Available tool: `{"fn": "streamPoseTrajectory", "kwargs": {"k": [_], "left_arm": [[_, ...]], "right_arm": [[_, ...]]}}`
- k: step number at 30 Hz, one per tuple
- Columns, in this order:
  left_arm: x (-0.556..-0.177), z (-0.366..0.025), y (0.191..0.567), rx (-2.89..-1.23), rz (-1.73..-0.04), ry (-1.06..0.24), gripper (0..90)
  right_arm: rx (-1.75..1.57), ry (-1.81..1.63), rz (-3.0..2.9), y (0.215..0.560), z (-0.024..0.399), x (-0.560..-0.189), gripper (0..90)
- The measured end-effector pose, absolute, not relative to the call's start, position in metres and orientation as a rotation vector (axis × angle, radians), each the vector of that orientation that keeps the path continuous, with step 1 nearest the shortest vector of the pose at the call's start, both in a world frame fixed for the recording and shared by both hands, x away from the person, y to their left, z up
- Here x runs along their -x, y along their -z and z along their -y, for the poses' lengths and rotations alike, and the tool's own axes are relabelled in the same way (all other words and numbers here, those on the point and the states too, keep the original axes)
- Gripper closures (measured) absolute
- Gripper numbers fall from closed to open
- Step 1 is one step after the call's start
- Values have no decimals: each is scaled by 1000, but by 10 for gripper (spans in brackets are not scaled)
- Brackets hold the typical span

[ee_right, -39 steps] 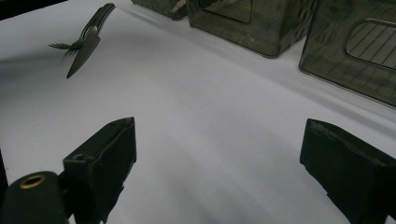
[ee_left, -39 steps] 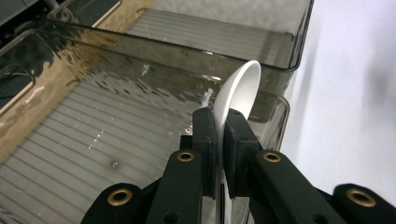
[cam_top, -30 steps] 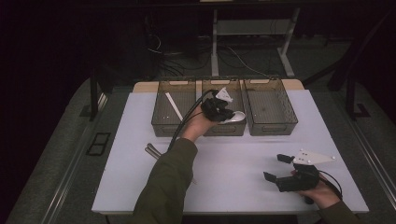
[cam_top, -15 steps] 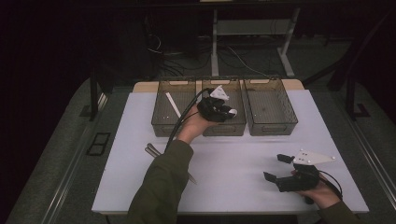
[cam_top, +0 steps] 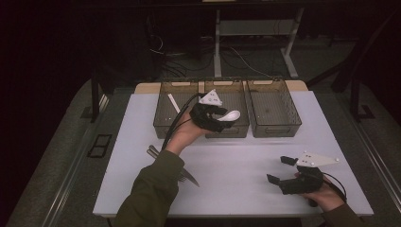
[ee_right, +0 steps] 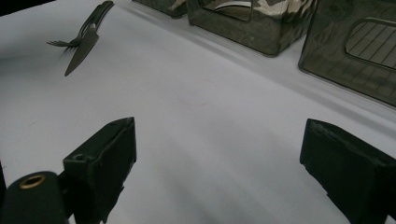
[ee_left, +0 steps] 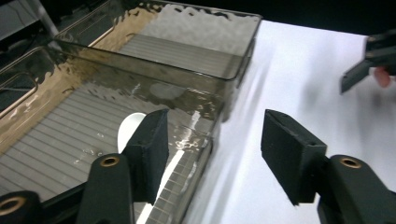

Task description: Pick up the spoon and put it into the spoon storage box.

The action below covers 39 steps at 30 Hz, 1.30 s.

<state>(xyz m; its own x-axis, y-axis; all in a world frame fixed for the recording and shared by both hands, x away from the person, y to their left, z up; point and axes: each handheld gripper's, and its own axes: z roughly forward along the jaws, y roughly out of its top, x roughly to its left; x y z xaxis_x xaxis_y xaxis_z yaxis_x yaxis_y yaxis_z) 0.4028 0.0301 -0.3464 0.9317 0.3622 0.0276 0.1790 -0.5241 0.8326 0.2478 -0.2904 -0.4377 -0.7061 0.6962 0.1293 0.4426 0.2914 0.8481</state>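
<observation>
**Over the middle bin, spoon let go**

Near right on the white tabletop (cam_top: 246, 175): right gripper (cam_top: 279, 170), black, resting in a hand, jaws spread wide over bare surface, nothing between. Near left, beside the green sleeve (cam_top: 151, 189): dark metal knife (ee_right: 81, 49) and fork (ee_right: 79, 32) lying together. Farther back, over the near edge of the middle smoky clear plastic bin (ee_left: 205, 135): left gripper (ee_left: 212, 144), jaws just opened, parted and holding nothing. White plastic spoon (ee_left: 128, 128) lying inside that bin, just behind one pad. Far left: similar bin (cam_top: 172, 111) with a pale flat stick (cam_top: 173, 103); far right: third bin (cam_top: 274, 109).
</observation>
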Motion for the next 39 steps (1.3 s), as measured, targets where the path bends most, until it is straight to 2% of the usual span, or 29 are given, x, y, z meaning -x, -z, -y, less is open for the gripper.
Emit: {"fn": "streamPoseTrajectory", "kwargs": {"k": [15,39], "left_arm": [[-364,-64,346,-2105,-380,-227,310],[-306,-128,378,-2067,-470,-250,307]], "right_arm": [[-1056,-1380,-2290,438,291,-248,108],[-1069,-1375,-2284,438,292,-248,108]]}}
